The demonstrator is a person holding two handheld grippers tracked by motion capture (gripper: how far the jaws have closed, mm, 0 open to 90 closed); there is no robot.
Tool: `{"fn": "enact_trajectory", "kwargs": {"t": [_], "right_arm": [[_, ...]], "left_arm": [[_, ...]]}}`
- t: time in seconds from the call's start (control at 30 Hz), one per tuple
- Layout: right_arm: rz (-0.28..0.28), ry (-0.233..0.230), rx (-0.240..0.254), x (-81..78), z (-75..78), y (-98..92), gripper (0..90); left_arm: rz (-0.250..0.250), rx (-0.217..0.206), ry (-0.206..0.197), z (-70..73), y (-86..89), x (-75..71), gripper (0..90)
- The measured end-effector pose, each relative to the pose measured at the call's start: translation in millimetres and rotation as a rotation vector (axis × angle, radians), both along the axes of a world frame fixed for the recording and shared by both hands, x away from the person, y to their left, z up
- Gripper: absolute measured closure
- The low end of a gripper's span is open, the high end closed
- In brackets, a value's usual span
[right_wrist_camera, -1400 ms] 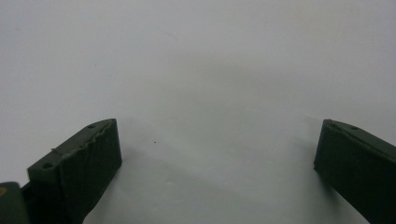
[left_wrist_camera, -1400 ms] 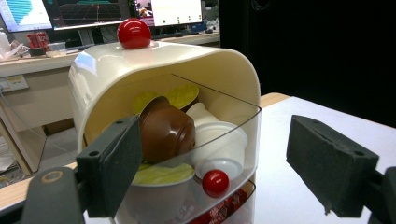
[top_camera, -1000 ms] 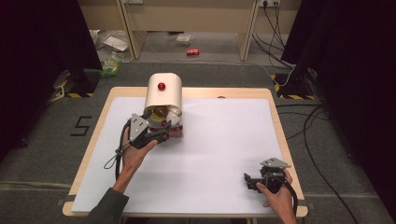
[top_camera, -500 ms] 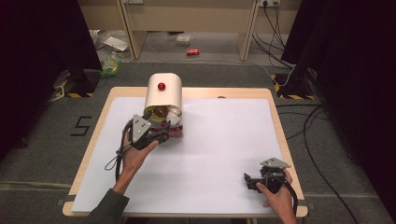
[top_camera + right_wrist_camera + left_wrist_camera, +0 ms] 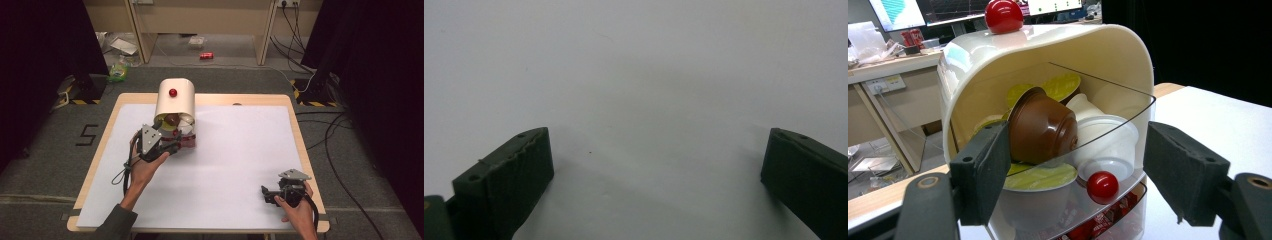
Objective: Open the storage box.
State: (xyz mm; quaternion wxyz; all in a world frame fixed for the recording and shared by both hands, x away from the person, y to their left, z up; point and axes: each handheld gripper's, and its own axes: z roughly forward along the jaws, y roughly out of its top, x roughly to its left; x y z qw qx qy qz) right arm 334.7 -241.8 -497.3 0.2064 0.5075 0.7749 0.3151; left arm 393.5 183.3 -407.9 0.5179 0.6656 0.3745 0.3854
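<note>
- High view: left gripper (image 5: pixel 172 146) at the cream bin's (image 5: pixel 174 101) mouth; right gripper (image 5: pixel 270 194) rests spread, well apart.
- Left gripper view: jaws spread, just been closing, bracketing the clear drawer (image 5: pixel 1108 145); brown pod (image 5: pixel 1042 126) and white cups (image 5: pixel 1105 145) inside. A skewed pinch could tip the bin.
- Right gripper view: jaws spread over bare table (image 5: pixel 649 75).

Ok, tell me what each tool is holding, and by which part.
Nothing is held. The left tool has just been closing around the dispenser's small red knob, pads not touching. The right tool is open over bare table.
</note>
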Motion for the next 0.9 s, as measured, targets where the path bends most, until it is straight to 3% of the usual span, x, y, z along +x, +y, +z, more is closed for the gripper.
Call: {"fn": "enact_trajectory", "kwargs": {"t": [0.53, 0.9], "right_arm": [[0.001, 0.000, -0.001, 0.0, 0.0, 0.0, 0.8], [0.000, 0.000, -0.001, -0.1, 0.0, 0.1, 0.8]], "left_arm": [[-0.011, -0.009, 0.011, -0.2, 0.5, -12.9, 27.2], [-0.030, -0.004, 0.041, 2.8, 2.3, -21.3, 27.8]]}}
